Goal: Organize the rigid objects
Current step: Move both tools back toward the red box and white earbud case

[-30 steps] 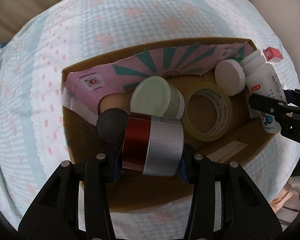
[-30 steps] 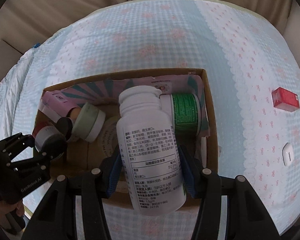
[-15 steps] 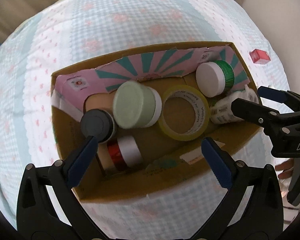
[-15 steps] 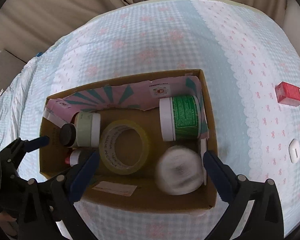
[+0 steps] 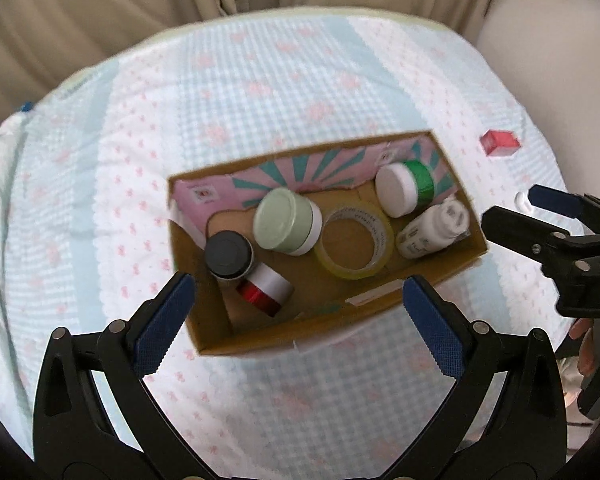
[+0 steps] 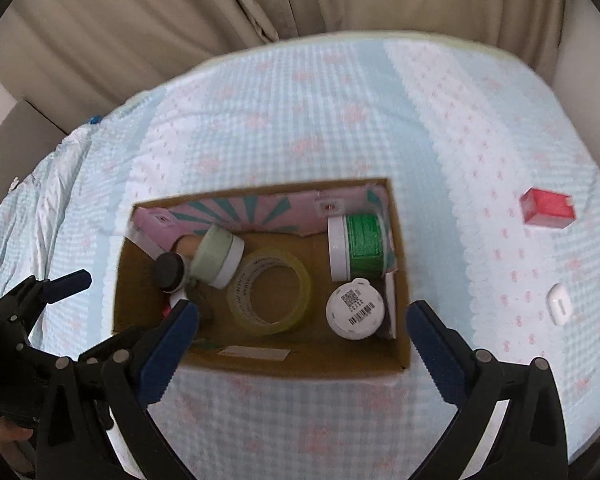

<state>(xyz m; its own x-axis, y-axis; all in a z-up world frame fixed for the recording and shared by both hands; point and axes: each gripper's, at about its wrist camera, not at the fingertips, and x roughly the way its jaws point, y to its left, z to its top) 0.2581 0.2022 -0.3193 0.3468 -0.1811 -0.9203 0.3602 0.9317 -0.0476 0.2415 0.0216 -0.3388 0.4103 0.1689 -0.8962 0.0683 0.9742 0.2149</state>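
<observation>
A cardboard box (image 5: pixel 340 320) (image 6: pixel 300 364) sits on the bed. In it lie a red-and-silver can (image 5: pixel 265 289), a black-capped jar (image 5: pixel 228 255), a pale green jar (image 5: pixel 286 222) (image 6: pixel 216 254), a tape roll (image 5: pixel 356 246) (image 6: pixel 269 292), a green jar with a white lid (image 5: pixel 406 188) (image 6: pixel 356 246) and a white pill bottle (image 5: pixel 434 228) (image 6: pixel 354 314). My left gripper (image 5: pixel 296 320) is open and empty above the box's near edge. My right gripper (image 6: pixel 300 344) is open and empty above the near edge too.
A small red box (image 5: pixel 499 143) (image 6: pixel 547 208) and a small white device (image 6: pixel 558 304) lie on the checked bedspread right of the cardboard box. Beige curtains hang behind the bed. The right gripper shows in the left wrist view (image 5: pixel 552 220); the left gripper shows in the right wrist view (image 6: pixel 48 284).
My left gripper let go of the red-and-silver can and my right gripper let go of the white pill bottle; both now lie in the box. Both grippers opened and pulled back.
</observation>
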